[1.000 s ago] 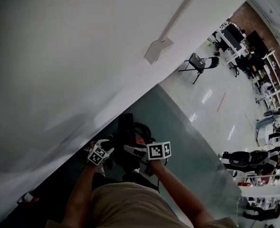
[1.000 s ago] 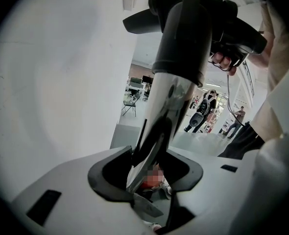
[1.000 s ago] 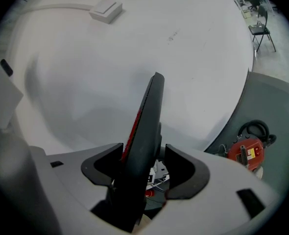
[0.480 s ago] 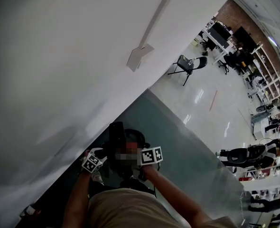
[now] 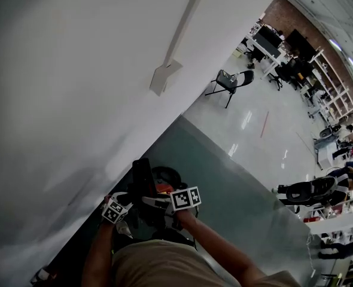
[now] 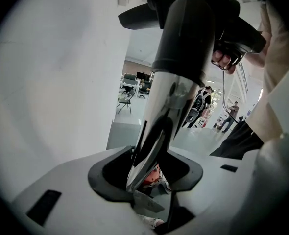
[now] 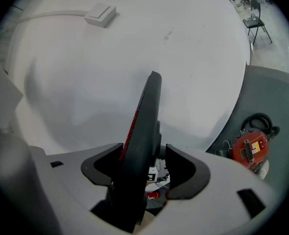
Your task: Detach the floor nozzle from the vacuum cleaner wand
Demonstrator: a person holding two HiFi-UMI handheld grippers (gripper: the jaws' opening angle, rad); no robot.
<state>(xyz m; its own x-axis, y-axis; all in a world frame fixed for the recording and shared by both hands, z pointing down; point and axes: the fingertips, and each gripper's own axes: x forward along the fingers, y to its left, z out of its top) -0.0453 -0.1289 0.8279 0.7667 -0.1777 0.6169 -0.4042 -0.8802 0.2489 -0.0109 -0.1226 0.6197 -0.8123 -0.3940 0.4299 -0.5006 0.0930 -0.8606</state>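
Clamped between the pads of left gripper (image 6: pixel 152 169): chrome wand (image 6: pixel 170 106), long axis rising from the jaws, leaning right into black collar (image 6: pixel 186 38). Clamped in right gripper (image 7: pixel 143 173): floor nozzle (image 7: pixel 145 124), edge-on, pointing up. Held low beside white wall (image 5: pixel 75 70).

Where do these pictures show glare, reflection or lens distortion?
Head view: tilted, with light streaks on the glossy pale floor. Left gripper view: black fisheye corners; the shiny chrome vacuum wand mirrors the room. Right gripper view: same dark border; the black red-striped flat part looks dim.
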